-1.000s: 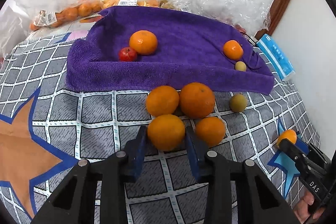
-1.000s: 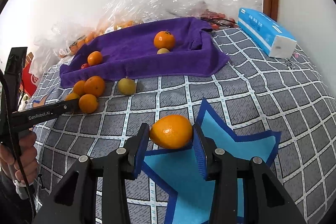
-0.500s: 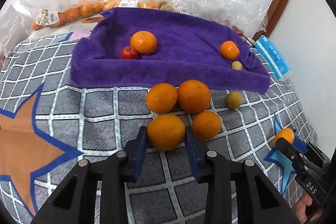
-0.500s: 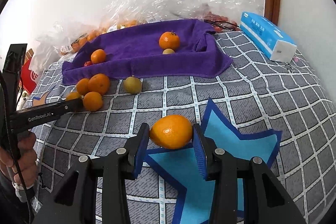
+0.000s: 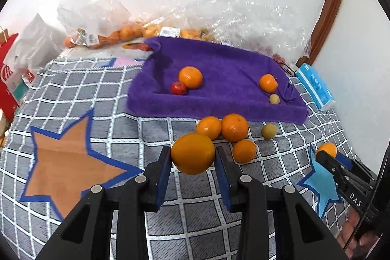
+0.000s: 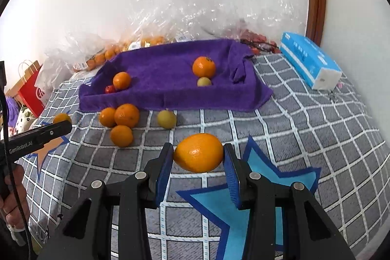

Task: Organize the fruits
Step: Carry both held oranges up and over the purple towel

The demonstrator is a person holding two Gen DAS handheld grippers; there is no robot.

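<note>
Two grippers each pinched one fruit: our left gripper (image 5: 192,162) clamped a round orange (image 5: 193,154), our right gripper (image 6: 198,162) an oval orange (image 6: 198,152). We held both oranges clear above the checked cover (image 6: 304,123), short of the purple towel (image 6: 170,84).

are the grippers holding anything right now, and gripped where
Yes, both. The left gripper clamps a round orange by its two opposite sides. The right gripper clamps an oval orange by its two ends.
</note>
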